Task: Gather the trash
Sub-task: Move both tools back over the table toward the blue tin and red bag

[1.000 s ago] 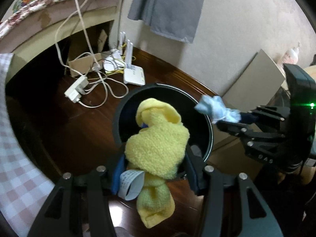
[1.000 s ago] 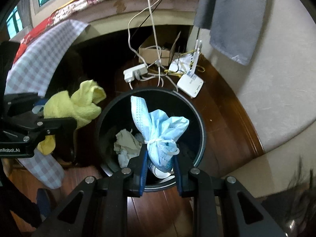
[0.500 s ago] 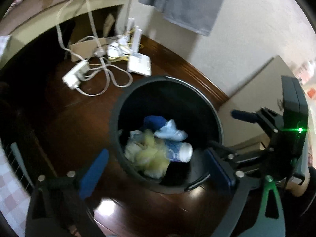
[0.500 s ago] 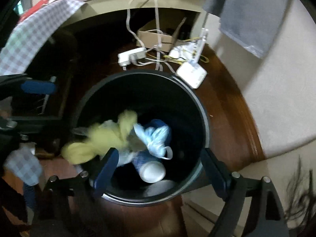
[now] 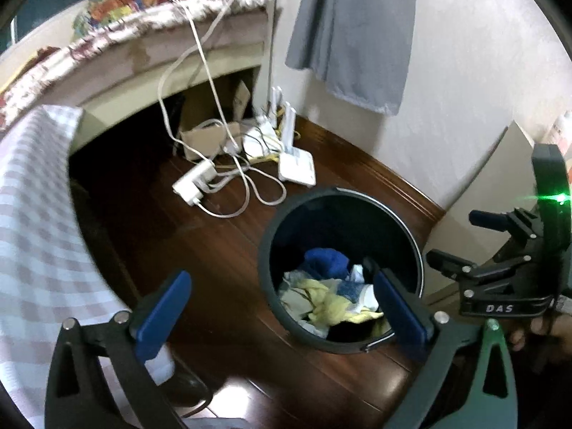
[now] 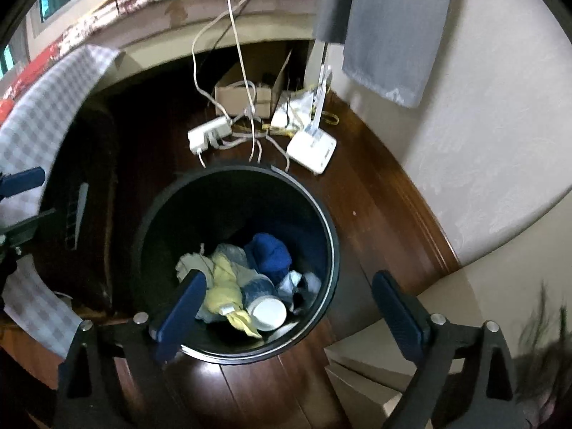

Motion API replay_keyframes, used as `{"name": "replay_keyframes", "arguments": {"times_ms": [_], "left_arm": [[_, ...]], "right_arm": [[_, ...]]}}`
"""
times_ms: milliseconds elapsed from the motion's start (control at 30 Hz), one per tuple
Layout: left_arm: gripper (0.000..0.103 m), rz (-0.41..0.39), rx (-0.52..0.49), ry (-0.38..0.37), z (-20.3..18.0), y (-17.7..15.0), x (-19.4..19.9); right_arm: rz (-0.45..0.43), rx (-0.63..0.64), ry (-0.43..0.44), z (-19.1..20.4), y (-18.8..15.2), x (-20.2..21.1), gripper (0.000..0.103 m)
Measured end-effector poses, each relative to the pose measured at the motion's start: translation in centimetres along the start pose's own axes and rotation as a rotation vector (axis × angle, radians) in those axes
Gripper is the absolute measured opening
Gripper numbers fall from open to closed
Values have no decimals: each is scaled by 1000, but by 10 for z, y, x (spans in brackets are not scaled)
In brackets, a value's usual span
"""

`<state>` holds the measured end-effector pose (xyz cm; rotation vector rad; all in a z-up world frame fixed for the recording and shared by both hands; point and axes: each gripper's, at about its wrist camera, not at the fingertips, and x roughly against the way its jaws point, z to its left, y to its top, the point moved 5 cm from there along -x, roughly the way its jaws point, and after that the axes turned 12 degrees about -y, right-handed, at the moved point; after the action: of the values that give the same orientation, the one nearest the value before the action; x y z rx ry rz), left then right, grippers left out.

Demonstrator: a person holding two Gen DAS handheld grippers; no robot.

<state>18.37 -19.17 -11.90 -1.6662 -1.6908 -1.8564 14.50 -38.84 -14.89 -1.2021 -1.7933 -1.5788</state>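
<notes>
Both claws hold nothing now: the left gripper (image 5: 282, 304) and right gripper (image 6: 289, 307) stand spread wide, blue-padded fingers (image 6: 180, 312) apart, where a second ago each pinched a rag. The fuzzy yellow cloth (image 6: 225, 286) and the crumpled pale-blue mask (image 6: 298, 282) lie inside the round black bin (image 6: 330, 236), among a dark blue wad (image 6: 271, 254) and a white-mouthed paper cup (image 6: 268, 312). The bin stands on glossy dark wooden floor (image 5: 221, 246), near a white router (image 5: 296, 168) and tangled pale cables (image 5: 228, 182). A grey cloth (image 5: 354, 32) hangs on the rough plaster wall.
</notes>
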Motion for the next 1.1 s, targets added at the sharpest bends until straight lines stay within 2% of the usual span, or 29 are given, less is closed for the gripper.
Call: {"name": "replay_keyframes", "arguments": {"times_ms": [133, 433, 833, 1100], "left_arm": [[102, -30, 14, 15, 5, 5, 16], [102, -86, 9, 47, 3, 11, 52], [102, -125, 26, 75, 16, 4, 83], [102, -168, 50, 123, 39, 0, 114]], "right_arm": [[-29, -15, -4, 4, 8, 18, 103], [-98, -14, 5, 16, 27, 54, 103], [-143, 12, 31, 34, 31, 86, 103], [-203, 40, 67, 58, 43, 112, 103]]}}
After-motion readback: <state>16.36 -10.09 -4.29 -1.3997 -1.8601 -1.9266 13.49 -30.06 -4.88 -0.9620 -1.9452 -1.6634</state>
